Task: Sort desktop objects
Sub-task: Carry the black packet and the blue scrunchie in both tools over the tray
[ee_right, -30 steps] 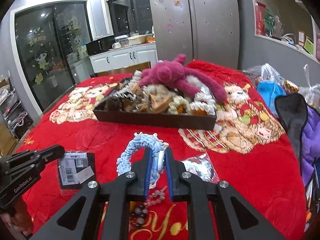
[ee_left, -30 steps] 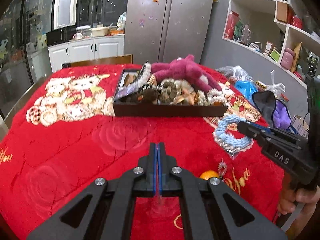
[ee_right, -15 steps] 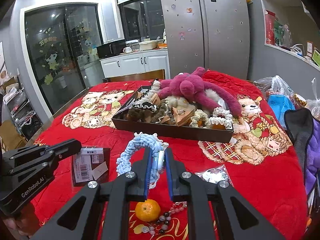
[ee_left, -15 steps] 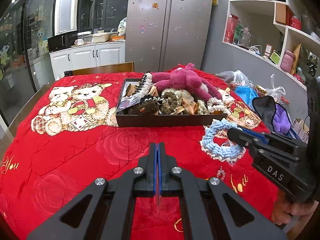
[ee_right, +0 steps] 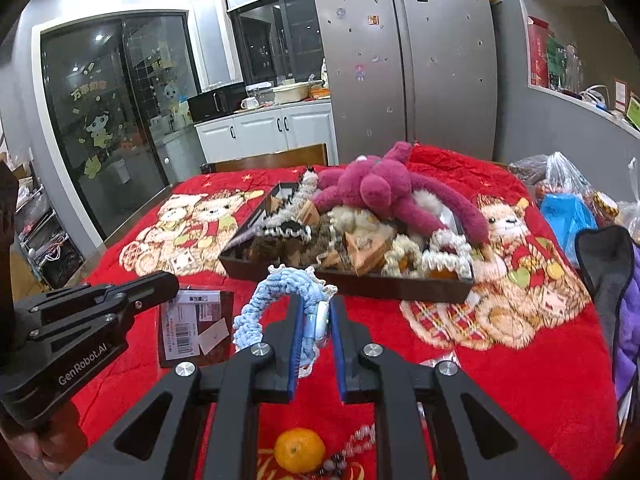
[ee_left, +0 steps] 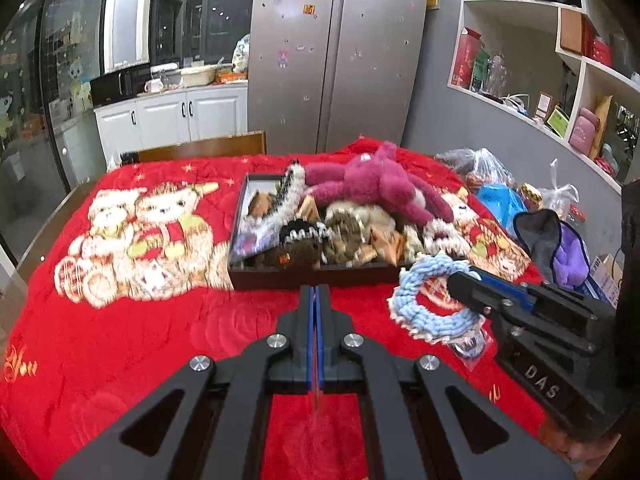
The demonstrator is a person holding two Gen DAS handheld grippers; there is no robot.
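Your right gripper (ee_right: 314, 330) has its jaws pinched on one side of the blue braided ring (ee_right: 280, 300), and the ring hangs in the air above the red cloth of the tabletop (ee_right: 520, 380), just short of the near wall of the dark tray (ee_right: 400, 286). You hold only a thin part of the braid, so the loop can swing, and a quick move may let it slip out and drop onto the cloth, or catch on the tray's near wall as you carry it across. The tray is already piled above its rim, with the pink plush toy (ee_right: 376, 192) sprawled on top; if you drop the ring on that heap, I judge it could roll off or push a small piece over the edge. Your left gripper (ee_left: 316, 300) has its jaws closed together with nothing between them, and it sits near the right one, so mind that the two do not knock. By my count you have one blue ring in hand, one tray, one plush toy, one orange (ee_right: 300, 450), one bead string (ee_right: 352, 450) beside it, and one labelled dark packet (ee_right: 196, 326) lying flat on the cloth. A clear bag lies under your right gripper, mostly hidden. The small pieces in the tray are too jumbled to count.
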